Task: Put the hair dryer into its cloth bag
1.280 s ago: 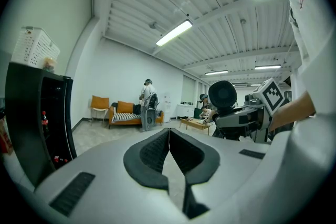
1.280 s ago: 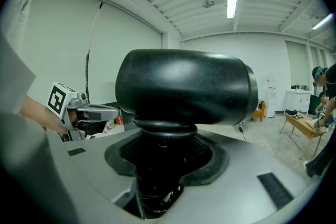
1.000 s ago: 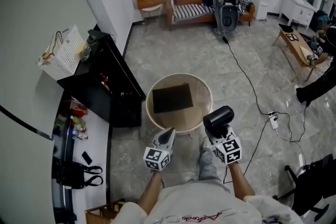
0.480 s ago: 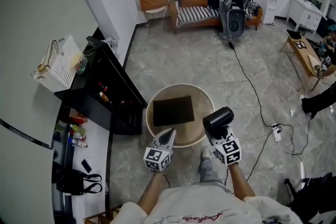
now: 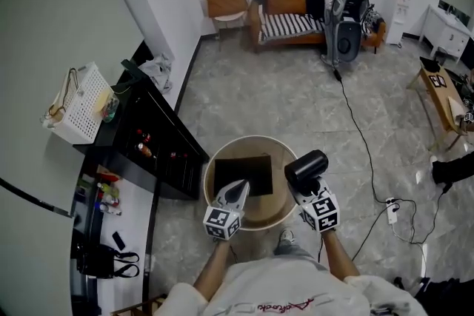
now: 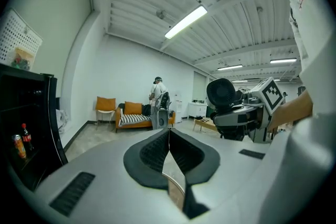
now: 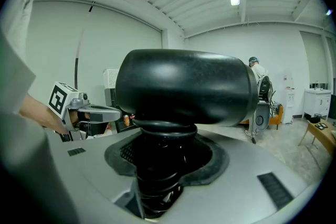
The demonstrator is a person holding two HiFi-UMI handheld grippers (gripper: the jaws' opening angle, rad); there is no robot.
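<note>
Upright in right claw (image 7: 157,178) stands hair dryer (image 7: 184,86).

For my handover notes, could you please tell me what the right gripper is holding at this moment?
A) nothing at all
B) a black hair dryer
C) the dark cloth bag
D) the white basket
B: in the right gripper view, the jaws of the right gripper grip the handle of the black hair dryer, its barrel just above them; the dark cloth bag lies on the round table.
</note>
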